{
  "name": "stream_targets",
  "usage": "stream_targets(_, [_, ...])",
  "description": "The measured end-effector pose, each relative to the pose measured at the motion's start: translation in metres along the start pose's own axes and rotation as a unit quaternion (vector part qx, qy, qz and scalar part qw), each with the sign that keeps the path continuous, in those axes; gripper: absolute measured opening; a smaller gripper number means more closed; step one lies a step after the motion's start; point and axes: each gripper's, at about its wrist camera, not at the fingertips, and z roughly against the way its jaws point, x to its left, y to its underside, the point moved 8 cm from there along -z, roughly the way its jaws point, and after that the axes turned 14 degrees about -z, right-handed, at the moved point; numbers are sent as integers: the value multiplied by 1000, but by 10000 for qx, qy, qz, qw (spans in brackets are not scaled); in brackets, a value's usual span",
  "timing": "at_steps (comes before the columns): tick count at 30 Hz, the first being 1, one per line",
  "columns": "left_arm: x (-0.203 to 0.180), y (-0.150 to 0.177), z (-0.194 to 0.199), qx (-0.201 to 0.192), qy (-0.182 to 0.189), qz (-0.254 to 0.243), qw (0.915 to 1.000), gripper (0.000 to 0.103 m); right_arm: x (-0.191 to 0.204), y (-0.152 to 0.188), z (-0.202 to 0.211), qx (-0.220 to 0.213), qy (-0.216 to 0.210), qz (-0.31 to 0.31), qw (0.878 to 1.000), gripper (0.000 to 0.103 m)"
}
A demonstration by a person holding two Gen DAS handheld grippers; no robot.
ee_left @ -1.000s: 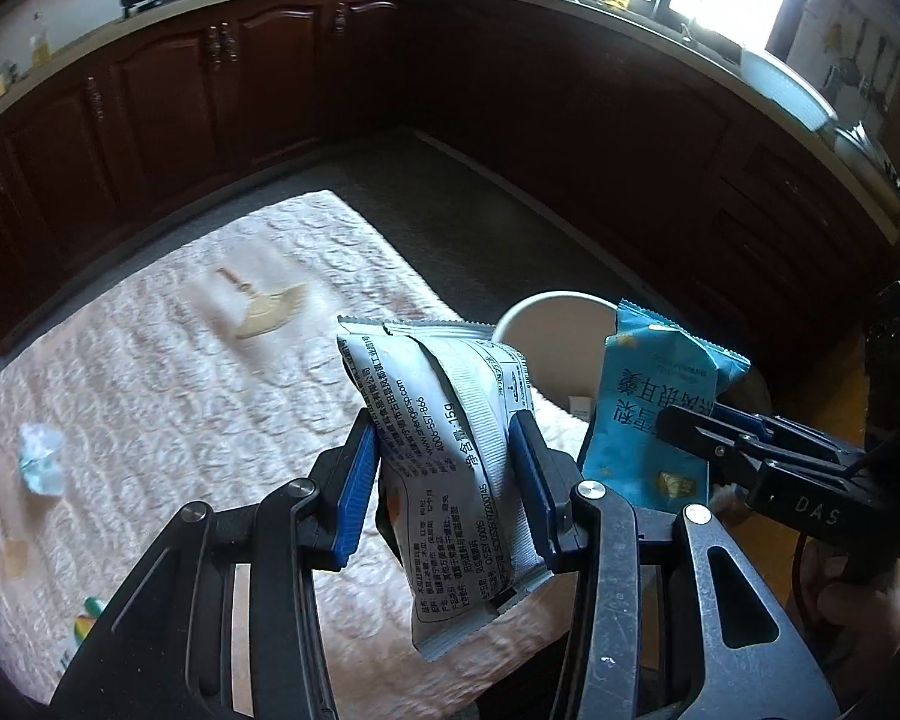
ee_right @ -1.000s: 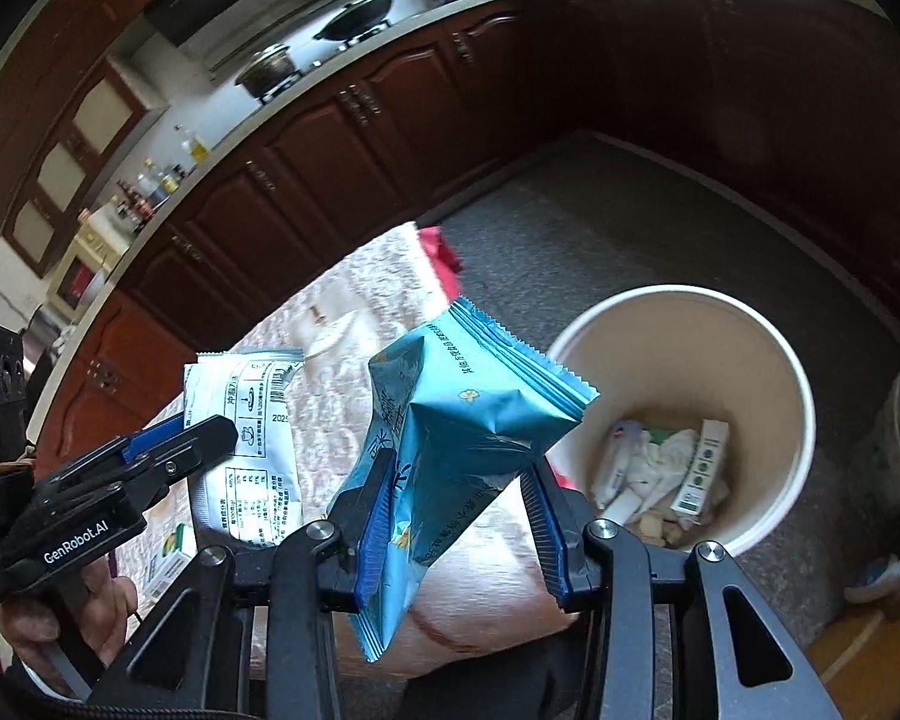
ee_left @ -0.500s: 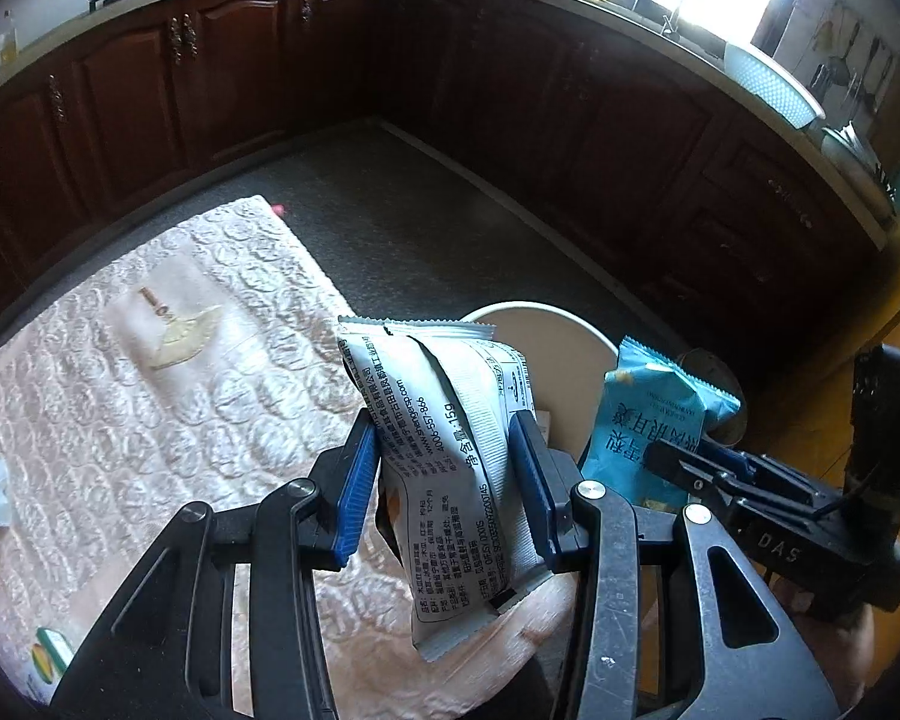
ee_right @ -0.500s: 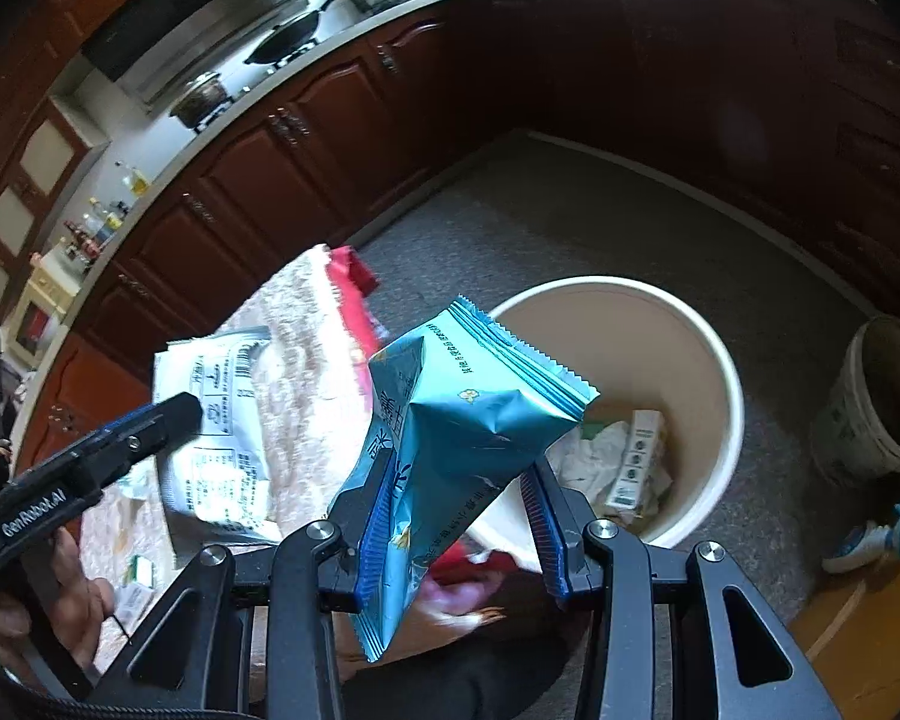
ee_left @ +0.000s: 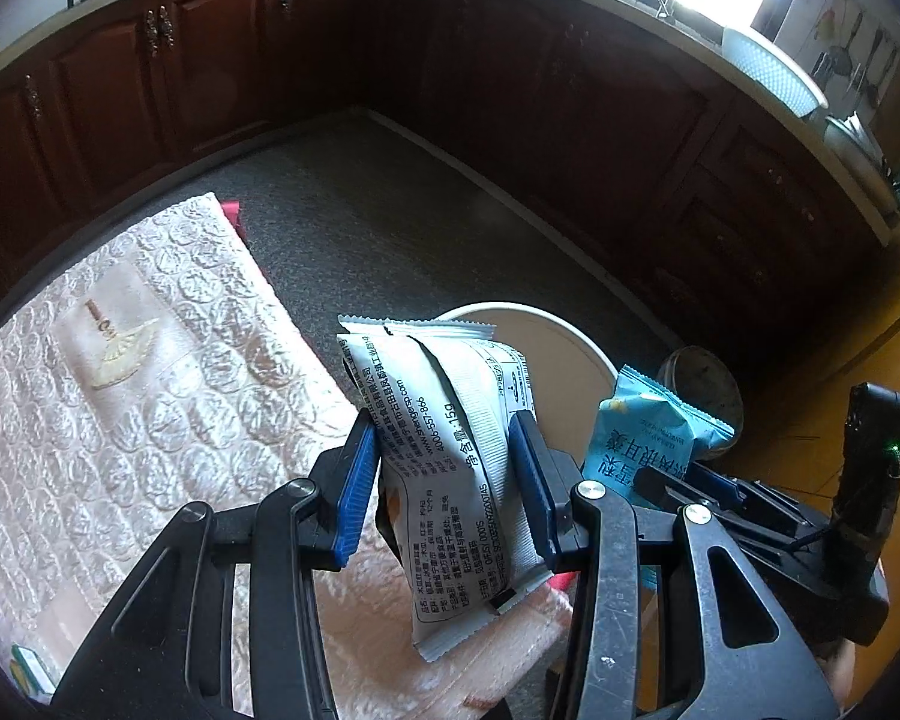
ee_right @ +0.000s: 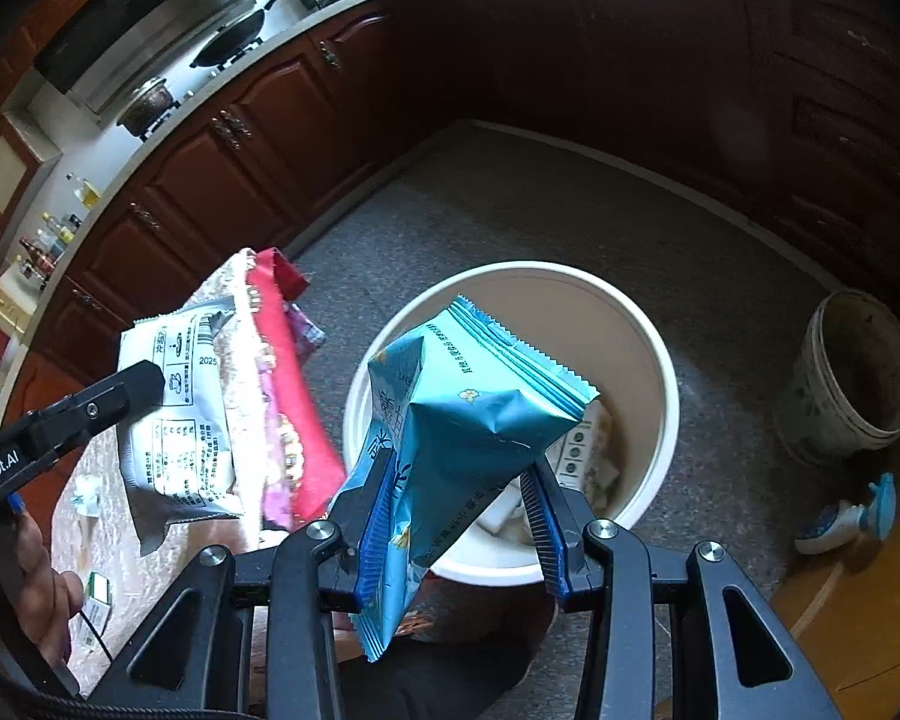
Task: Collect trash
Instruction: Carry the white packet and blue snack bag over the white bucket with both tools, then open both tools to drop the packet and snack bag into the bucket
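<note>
Left gripper (ee_left: 444, 480): we've clamped a crinkly grey-white wrapper (ee_left: 450, 468).
Right gripper (ee_right: 459, 519): we're pinching a glossy blue packet (ee_right: 468, 420) over the round cream bin (ee_right: 642, 324).

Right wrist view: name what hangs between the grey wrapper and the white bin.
In the right wrist view, the table's edge lies between the grey wrapper and the white bin: pale tablecloth over hanging red cloth.

We noted a silver-white wrapper (ee_left: 450, 450) with black print, a teal-blue packet (ee_right: 456, 438) with white characters, a cream bin (ee_right: 648, 360), blue finger pads (ee_left: 354, 486), a pale pink scale-patterned cloth (ee_left: 150, 396) edged red, and dark red-brown cabinets (ee_left: 210, 60).
</note>
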Motion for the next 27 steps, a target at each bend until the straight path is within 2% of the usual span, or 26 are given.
stream_targets(21, [-11,-4,-26,59,76,-17,10000,44,-23,-4,-19,76,305,-132,9994,41])
stream_targets(24, [-11,-2,-27,53,116,-34,9999,46,-25,-5,-20,73,354,-148,9992,43])
stream_targets(27, [-12,-1,-29,73,147,-34,9999,49,-28,-5,-21,83,352,-206,9991,50])
